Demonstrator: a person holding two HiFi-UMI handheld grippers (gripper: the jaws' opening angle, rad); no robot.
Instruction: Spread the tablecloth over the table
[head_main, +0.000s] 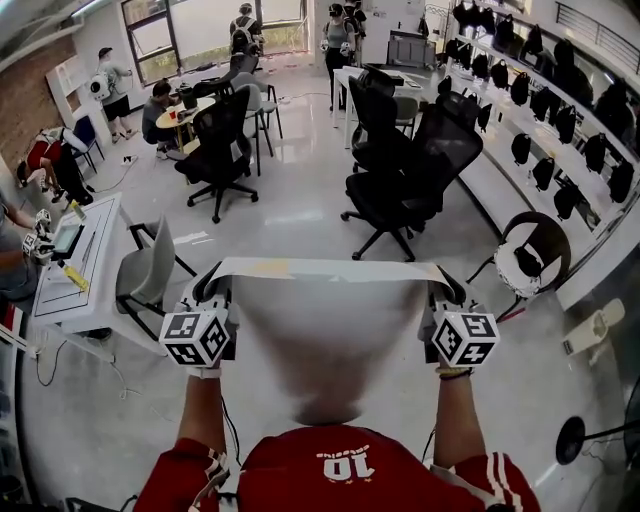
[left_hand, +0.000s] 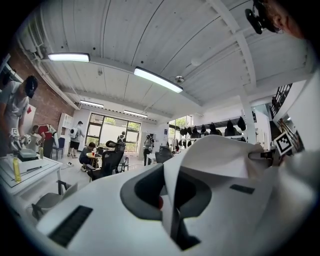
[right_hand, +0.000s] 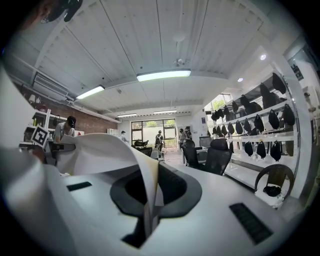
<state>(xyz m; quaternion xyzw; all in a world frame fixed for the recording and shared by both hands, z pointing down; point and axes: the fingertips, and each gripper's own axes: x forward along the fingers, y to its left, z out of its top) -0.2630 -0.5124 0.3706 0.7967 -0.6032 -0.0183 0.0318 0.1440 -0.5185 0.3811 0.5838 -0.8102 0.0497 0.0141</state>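
Pale open floor (head_main: 300, 215) lies ahead, edged by black office chairs (head_main: 405, 170) in front and a white table (head_main: 100, 250) at the left (cluttered with small items, well apart from the cloth); above it a white tablecloth (head_main: 320, 340) hangs in mid-air before the person, its top edge drawn straight so the sheet falls flat for laying. The left gripper (head_main: 213, 290) is clenched on the cloth's top left corner and the right gripper (head_main: 449, 290) on the top right, each pinching a fold; set wide apart, they hold the edge taut, and the floor looks roomy enough for carrying it.

Number 10 on red shirt (head_main: 296, 474)
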